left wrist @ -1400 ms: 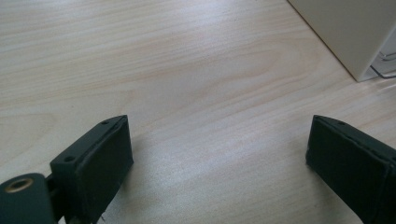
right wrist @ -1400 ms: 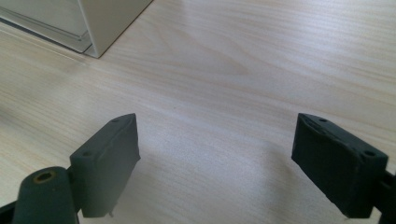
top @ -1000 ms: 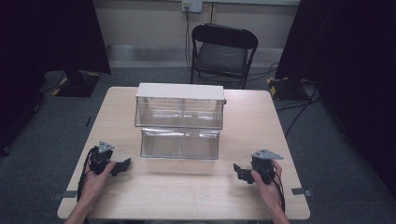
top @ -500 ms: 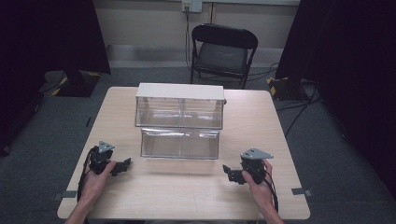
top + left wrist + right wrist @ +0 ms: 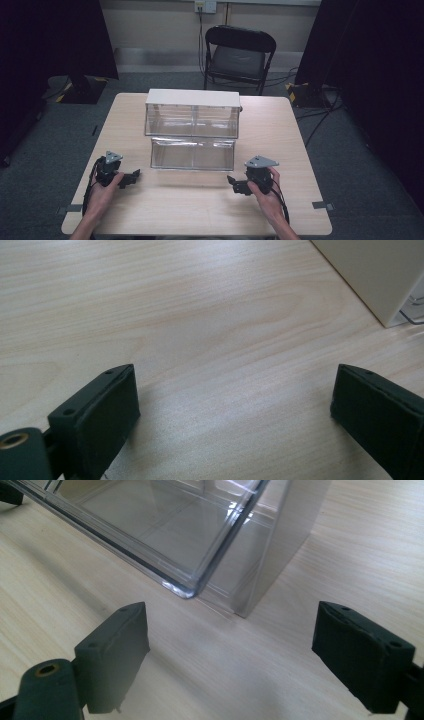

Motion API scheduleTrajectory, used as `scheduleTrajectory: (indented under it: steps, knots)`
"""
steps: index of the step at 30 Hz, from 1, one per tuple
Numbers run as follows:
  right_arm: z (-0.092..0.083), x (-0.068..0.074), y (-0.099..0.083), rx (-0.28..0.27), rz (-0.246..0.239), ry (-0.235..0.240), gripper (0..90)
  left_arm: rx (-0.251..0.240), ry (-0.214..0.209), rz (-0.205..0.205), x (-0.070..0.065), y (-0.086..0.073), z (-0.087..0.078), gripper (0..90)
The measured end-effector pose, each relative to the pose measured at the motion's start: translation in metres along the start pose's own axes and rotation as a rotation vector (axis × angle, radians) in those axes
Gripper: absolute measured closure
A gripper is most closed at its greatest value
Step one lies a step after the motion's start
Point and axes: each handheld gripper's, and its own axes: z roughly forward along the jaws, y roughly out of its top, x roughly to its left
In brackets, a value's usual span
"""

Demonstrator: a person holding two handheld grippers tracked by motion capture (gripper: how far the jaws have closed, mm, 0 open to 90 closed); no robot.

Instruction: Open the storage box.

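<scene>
On the light wooden surface (image 5: 200, 210), a clear plastic organiser (image 5: 192, 132) stands at the centre, and it serves as the reference for all positions below. It has two tiers: an upper box with a white top (image 5: 192, 97), and a lower clear drawer (image 5: 192, 154) projecting toward the person's side. Both tiers look empty through their clear walls.

The left gripper (image 5: 131, 178) is held in the person's left hand (image 5: 102, 192), to the near left of the organiser and apart from it. In the left gripper view its jaws stand wide apart over bare wood with nothing between them, and a white corner of the organiser (image 5: 380, 275) lies at the upper right.

The right gripper (image 5: 234, 183) is held in the right hand (image 5: 267, 197), just in front of the drawer's right end, pointing left along its front. In the right gripper view the jaws are spread wide and hold nothing; the drawer's clear corner (image 5: 185, 587) sits just ahead, between the jaws' lines and not touching them.

Beyond the organiser, off the surface, a black folding chair (image 5: 237, 55) stands on the grey floor (image 5: 360, 165).
</scene>
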Motion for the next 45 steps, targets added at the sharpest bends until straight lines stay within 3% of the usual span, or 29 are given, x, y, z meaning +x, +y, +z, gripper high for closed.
scheduleTrajectory:
  steps: [21,36,45]
  knots:
    - [0.043,0.014,0.013,0.027,0.004,0.041,14.3,0.004,-0.005,0.005,0.001,0.001,0.001,3.5]
    - [0.042,0.014,0.008,-0.015,0.051,0.011,14.1,0.004,-0.005,0.005,0.001,0.001,0.001,3.4]
    - [0.037,0.015,0.01,-0.042,0.054,0.048,14.1,0.003,-0.005,0.005,0.001,0.001,0.001,3.4]
